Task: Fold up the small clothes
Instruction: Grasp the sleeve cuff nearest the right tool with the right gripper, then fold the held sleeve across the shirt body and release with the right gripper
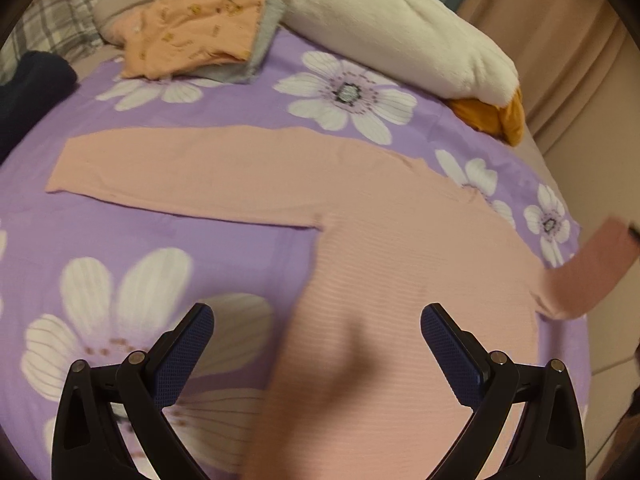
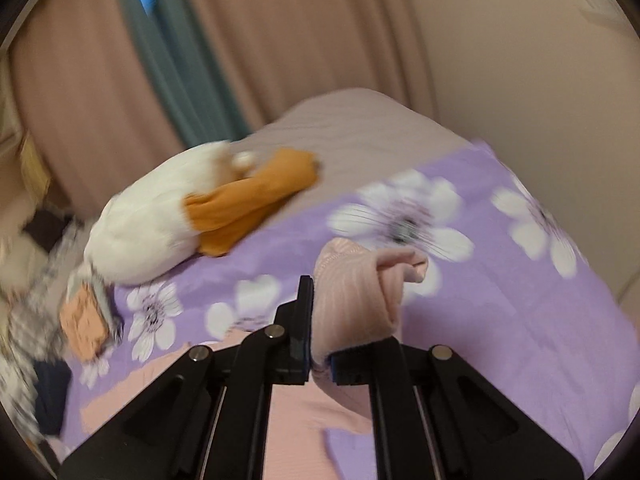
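Two tongs, two different states. My left gripper (image 1: 316, 344) hovers spread wide and empty over the hem end of the pink top (image 1: 380, 280), which lies flat on the purple floral bedspread (image 1: 160, 248) straight ahead of it. Its long axis for the coming fold runs sleeve to sleeve, crosswise to me. Off the top's right shoulder, my right gripper (image 2: 320, 332) is pinched onto the right sleeve (image 2: 356, 300), cuff lifted clear, so I judge that arm carries it inward. Beyond the top lie folded clothes (image 1: 192, 36) and a plush duck (image 1: 400, 36).
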{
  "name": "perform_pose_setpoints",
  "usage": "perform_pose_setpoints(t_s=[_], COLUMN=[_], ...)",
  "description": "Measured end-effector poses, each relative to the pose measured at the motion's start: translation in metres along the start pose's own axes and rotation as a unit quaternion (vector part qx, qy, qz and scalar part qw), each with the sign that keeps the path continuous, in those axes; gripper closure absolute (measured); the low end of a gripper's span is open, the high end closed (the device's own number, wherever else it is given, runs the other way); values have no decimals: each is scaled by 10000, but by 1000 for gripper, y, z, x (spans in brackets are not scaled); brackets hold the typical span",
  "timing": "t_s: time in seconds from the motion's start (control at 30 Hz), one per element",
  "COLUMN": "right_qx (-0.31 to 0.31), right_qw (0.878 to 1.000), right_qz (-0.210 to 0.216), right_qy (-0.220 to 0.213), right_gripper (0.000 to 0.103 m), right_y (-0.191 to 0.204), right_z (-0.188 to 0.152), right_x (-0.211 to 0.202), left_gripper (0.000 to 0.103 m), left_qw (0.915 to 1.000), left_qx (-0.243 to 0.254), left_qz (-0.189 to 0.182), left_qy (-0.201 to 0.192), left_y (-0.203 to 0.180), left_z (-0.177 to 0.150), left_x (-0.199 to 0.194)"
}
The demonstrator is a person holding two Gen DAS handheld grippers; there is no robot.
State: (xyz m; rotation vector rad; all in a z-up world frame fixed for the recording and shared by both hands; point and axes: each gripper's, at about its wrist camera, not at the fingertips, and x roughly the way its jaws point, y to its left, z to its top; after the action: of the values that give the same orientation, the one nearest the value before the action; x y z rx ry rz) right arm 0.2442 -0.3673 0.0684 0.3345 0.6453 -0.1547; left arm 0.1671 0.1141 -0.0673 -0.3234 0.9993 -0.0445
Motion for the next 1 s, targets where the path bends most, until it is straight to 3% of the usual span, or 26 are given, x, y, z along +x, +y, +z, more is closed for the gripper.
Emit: perform_pose_setpoints(t_s=[0.1, 0.27, 0.47, 0.57, 0.63, 0.67, 0.7, 0.73, 0.77, 0.87, 0.97, 1.0], right_qx=[-717, -1824, -3116, -3663, -3966, -4003, -3964, -3856, -3780, -3422, -2429, -2214], right_qw=[9974, 9823, 9465, 9236, 9101, 9074, 9067, 9080, 9094, 9149, 9280, 9310], right_qz=[105, 214, 88, 44, -82, -67, 54, 303, 490, 1246, 2251, 2388], right_qy=[43, 377, 835, 1130, 1193, 1283, 1439, 1607, 1667, 1741, 1705, 1650], right_gripper=[96, 96, 95, 96, 90, 74, 50, 40, 35, 35, 24, 23], right_y=[68, 161, 239, 258, 264, 264, 263, 261, 262, 255, 230, 224], right_z=[-6, -51, -147, -192, -215, -221, -227, -229, -231, -216, -174, -167], right_x=[16, 62, 114, 135, 144, 148, 153, 155, 153, 137, 115, 112], left_gripper=[1, 1, 1, 1, 1, 1, 1, 1, 1, 1, 1, 1], left_qw=[9999, 9994, 9987, 9979, 9969, 9965, 9955, 9945, 9933, 9889, 9851, 9830], left_qx=[21, -326, -504, -641, -771, -816, -913, -1004, -1108, -1434, -1678, -1791], left_qz=[162, 56, 21, -42, -122, -162, -215, -259, -310, -317, -256, -256], left_qy=[-37, -42, -96, -80, -71, -87, -106, -117, -132, -205, -277, -301], left_y=[14, 42, 58, 65, 69, 71, 73, 76, 79, 91, 107, 114], left_z=[4, 11, 16, 18, 20, 20, 21, 22, 22, 25, 28, 28], left_x=[-5, -7, -5, -2, 0, 1, 2, 3, 4, 6, 6, 7])
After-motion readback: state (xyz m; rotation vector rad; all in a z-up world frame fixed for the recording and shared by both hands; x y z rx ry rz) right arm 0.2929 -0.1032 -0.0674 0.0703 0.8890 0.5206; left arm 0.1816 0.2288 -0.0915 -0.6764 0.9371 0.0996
